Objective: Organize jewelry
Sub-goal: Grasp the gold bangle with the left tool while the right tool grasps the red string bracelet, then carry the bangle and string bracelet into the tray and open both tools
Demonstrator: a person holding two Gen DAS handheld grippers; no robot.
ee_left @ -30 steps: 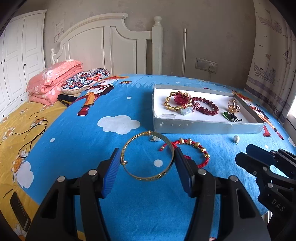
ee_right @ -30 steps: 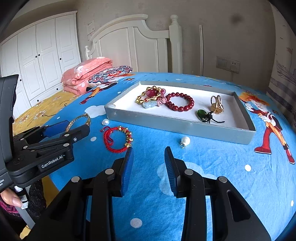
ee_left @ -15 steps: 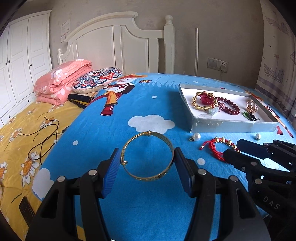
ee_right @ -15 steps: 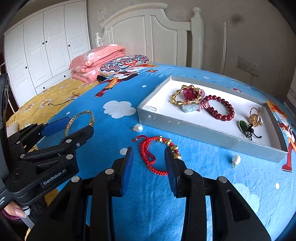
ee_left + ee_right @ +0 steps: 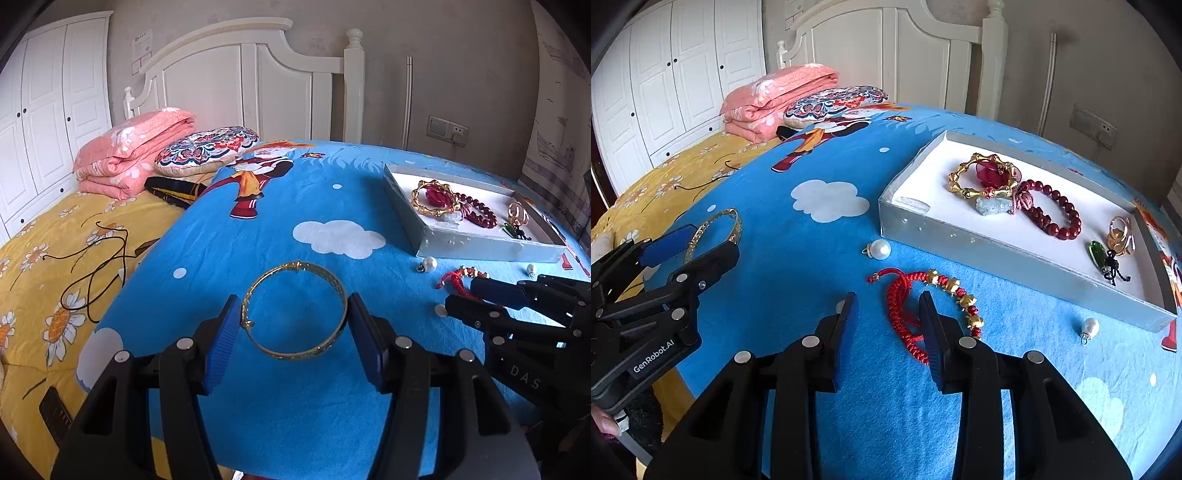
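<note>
The left gripper (image 5: 293, 328) stays clamped on the gold bangle (image 5: 294, 311). The right gripper (image 5: 888, 325), jaws just narrowed, has advanced over the red cord bracelet (image 5: 925, 301) on the bed; contact appears absent. Both pieces remain outside the tray (image 5: 1015, 254).

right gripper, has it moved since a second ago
Yes. The right gripper has swung left: the red cord bracelet, earlier off to its left, now lies partly between its open, just narrowed jaws, and the tray sits further right.
</note>
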